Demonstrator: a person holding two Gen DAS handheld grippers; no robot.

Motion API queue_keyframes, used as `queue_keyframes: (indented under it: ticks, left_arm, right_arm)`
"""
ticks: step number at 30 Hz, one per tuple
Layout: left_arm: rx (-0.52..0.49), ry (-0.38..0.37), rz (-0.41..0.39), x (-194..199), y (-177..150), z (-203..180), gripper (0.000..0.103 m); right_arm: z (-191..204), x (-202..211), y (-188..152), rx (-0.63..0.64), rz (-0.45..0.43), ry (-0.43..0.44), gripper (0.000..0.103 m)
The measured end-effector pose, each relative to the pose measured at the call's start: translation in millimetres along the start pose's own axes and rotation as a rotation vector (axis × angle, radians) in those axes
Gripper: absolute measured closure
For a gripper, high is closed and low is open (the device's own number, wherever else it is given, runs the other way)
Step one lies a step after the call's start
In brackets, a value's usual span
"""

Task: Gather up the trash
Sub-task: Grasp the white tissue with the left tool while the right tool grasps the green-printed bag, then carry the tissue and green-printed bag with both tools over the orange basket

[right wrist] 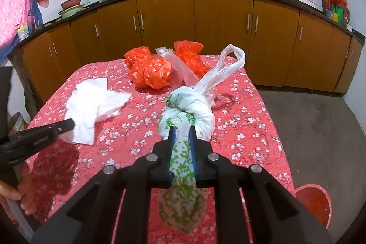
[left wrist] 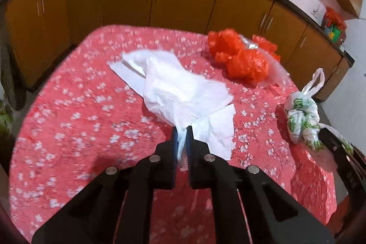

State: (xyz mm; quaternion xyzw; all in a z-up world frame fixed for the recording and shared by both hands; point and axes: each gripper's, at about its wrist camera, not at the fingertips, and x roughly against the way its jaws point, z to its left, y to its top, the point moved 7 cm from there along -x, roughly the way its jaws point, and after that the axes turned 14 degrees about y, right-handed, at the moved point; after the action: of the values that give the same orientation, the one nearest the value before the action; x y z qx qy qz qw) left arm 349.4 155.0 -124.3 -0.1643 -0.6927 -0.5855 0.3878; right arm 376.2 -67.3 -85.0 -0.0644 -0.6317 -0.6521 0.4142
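A: Right wrist view alone is showing a red bin (right wrist: 314, 202) at lower right, on the floor beside the bench (right wrist: 251, 129).

B: Right gripper (right wrist: 182, 129) is clamping the knotted green-printed bag (right wrist: 189, 111), centre frame. Left gripper (left wrist: 182, 129) is pinching the white tissue (left wrist: 183, 88), which is trailing toward upper left.

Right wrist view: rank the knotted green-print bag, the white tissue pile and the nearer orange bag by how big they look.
1. knotted green-print bag, though it is nearest the camera, gripped in the right tongs, so that inflates it.
2. and 3. white tissue pile and orange bag look too alike to rank; the orange one lies farther back.
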Motion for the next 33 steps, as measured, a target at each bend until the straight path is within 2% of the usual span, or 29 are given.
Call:
queue_keyframes:
  ticks: [13, 33]
  left_arm:
    - [0.019, -0.026, -0.099, 68, 13, 13, 0.096]
    - [-0.038, -0.026, -0.209, 122, 21, -20, 0.096]
  right_arm:
    - [10, 40, 8, 0.025, -0.072, 0.019, 0.093]
    - [-18, 101, 12, -0.001, -0.162, -0.018, 0.093]
